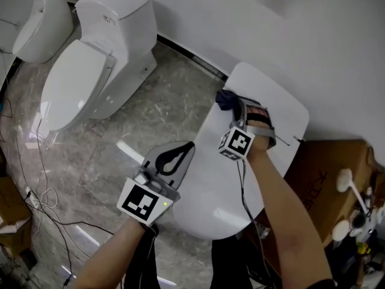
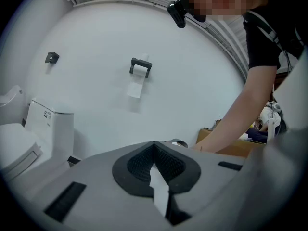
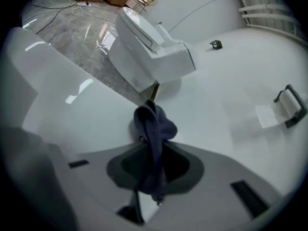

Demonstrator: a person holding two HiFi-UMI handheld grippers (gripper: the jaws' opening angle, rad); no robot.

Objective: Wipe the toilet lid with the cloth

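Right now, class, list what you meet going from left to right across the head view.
The second toilet → left tongs, shut and empty → dark cloth, pinched in the right tongs → cardboard box.

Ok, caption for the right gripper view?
Right hand-held gripper shut on a dark blue cloth over the white toilet lid, a second toilet beyond.

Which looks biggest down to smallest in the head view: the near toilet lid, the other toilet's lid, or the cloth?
1. near toilet lid: largest, though it is also closest to the camera.
2. other toilet's lid: smaller in the picture, but farther away.
3. cloth: a small dark bunch, smallest by far.
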